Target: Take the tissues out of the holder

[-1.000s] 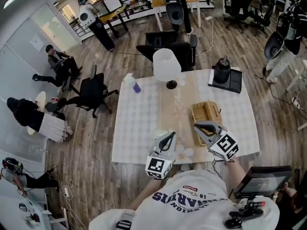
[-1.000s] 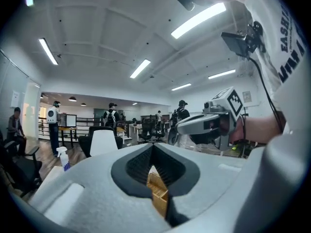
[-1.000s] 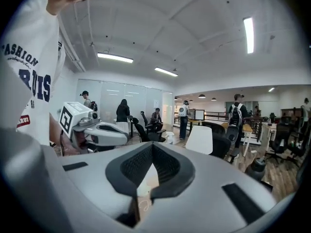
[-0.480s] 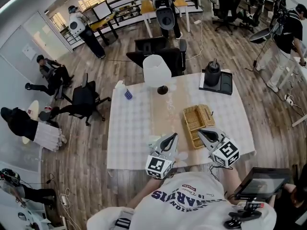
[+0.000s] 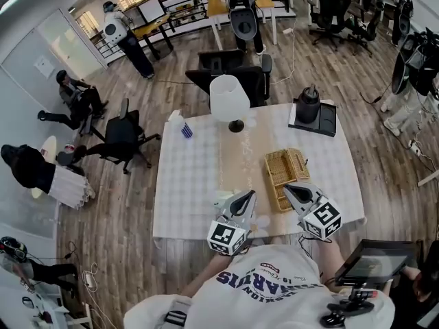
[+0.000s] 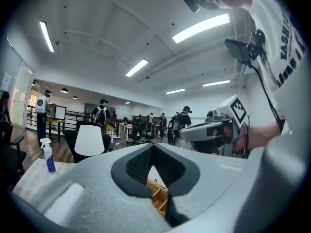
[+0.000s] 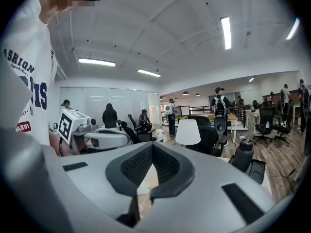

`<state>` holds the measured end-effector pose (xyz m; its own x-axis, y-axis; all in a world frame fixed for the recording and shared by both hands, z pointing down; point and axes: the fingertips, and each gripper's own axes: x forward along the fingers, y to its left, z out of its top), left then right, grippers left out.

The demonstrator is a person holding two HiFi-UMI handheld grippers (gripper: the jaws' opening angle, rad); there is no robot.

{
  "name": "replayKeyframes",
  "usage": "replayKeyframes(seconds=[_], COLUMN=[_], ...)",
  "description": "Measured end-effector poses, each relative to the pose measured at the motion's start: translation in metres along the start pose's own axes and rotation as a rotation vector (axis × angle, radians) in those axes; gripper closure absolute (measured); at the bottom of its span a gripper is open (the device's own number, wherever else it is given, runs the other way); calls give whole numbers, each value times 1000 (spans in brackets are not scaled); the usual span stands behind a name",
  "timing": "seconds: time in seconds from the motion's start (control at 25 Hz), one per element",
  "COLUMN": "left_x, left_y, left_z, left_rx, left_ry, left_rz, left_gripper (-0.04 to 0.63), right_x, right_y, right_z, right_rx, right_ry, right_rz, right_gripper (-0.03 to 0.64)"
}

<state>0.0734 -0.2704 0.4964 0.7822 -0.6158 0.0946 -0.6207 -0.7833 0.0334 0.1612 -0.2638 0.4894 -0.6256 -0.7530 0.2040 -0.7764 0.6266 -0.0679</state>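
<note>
Left tongs point(image 5: 241, 201) and right tongs point(image 5: 296, 192) hang over the tabletop's point(image 5: 192, 184) near edge in the head view, the right above the basket's point(image 5: 287, 166) near end. Left gripper view: closed, empty, basket behind. Right gripper view: closed, empty.

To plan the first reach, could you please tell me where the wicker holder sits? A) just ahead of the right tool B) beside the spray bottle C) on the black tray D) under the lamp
A: in the head view the wicker holder lies directly beyond the tips of the right tool.
</note>
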Motion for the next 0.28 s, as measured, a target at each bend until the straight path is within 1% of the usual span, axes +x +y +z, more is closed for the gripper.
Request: replayKeyframes(seconds=[0.28], left_x=[-24], left_y=[1], left_z=[3], left_rx=[-10], left_ry=[-5], left_rz=[7], left_gripper=[591], right_x=[8], right_y=[20], right_z=[10], right_rx=[-10], right_ry=[3], right_rz=[9], right_gripper=[611])
